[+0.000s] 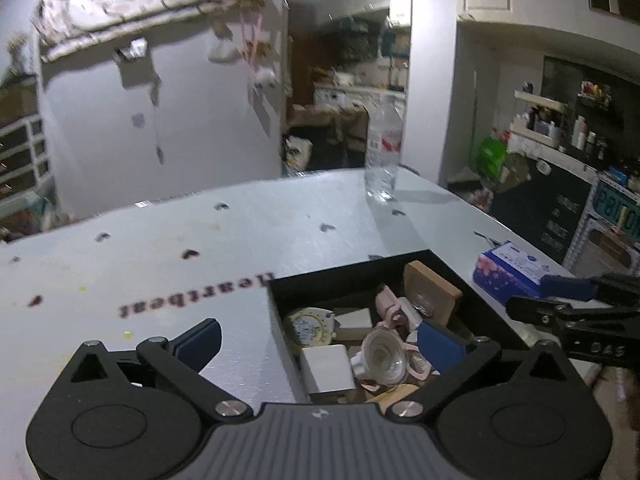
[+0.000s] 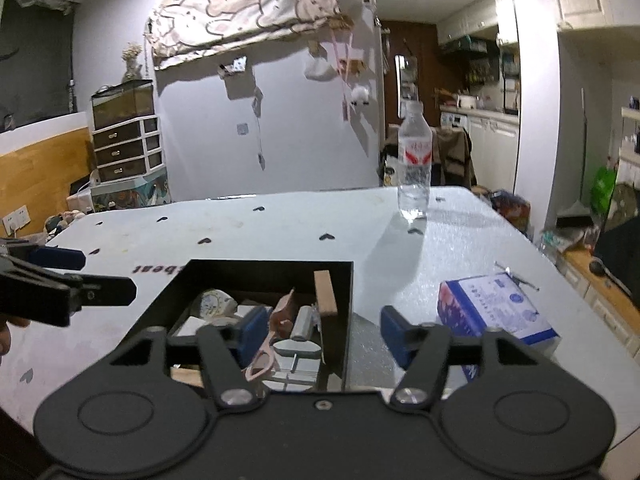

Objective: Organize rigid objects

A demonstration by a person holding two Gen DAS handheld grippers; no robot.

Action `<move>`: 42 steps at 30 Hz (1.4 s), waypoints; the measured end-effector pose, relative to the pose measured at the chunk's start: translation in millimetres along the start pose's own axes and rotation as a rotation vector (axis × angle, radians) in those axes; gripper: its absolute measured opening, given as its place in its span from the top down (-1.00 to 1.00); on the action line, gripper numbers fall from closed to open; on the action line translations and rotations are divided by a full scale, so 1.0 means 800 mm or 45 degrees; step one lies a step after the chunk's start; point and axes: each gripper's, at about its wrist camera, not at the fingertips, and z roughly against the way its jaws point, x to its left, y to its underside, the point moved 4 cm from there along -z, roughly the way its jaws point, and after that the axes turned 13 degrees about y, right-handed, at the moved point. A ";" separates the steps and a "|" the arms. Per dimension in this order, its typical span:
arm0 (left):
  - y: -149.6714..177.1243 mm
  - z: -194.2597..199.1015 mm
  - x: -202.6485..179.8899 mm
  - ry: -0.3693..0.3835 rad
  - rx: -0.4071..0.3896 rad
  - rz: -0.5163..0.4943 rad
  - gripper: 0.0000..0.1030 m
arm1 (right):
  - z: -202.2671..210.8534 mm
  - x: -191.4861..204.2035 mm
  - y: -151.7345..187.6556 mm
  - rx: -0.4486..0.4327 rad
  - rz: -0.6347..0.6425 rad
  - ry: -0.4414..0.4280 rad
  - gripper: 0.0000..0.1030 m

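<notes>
A black open box (image 1: 320, 280) (image 2: 264, 268) sits on the white table and holds several small rigid items: a wooden block (image 1: 430, 292) (image 2: 325, 292), a round tape measure (image 1: 308, 326) (image 2: 214, 302), a white cube (image 1: 328, 372), a clear funnel-like cup (image 1: 382, 356) and pink glasses (image 2: 262, 360). My left gripper (image 1: 320, 340) is open and empty, straddling the box's left wall. My right gripper (image 2: 324, 332) is open and empty, straddling the box's right wall. Each gripper shows in the other's view (image 1: 568, 300) (image 2: 60, 280).
A blue tissue pack (image 1: 508, 270) (image 2: 496, 312) lies right of the box. A clear water bottle (image 1: 382, 148) (image 2: 414, 164) stands at the table's far edge. The table (image 1: 160, 248) (image 2: 280, 224) has small heart prints. Shelves and clutter stand beyond.
</notes>
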 end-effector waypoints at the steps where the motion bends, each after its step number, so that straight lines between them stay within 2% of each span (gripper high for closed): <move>1: 0.005 0.006 -0.002 -0.031 -0.028 0.003 -1.00 | 0.005 0.001 0.001 -0.019 0.004 0.004 -0.42; 10: 0.048 0.052 -0.015 -0.162 -0.197 0.036 -1.00 | 0.044 0.000 0.022 -0.102 -0.001 0.045 -0.72; 13: 0.062 0.064 -0.020 -0.180 -0.228 0.039 -1.00 | 0.051 0.001 0.033 -0.110 0.012 0.063 -0.85; 22: 0.096 0.079 -0.036 -0.234 -0.272 0.038 -1.00 | 0.074 -0.003 0.059 -0.141 0.011 0.078 -0.99; 29: 0.107 0.086 -0.036 -0.231 -0.276 0.076 -1.00 | 0.079 -0.006 0.060 -0.157 -0.001 0.097 -1.00; 42: 0.108 0.090 -0.041 -0.222 -0.282 0.064 -1.00 | 0.080 -0.005 0.062 -0.152 0.006 0.090 -1.00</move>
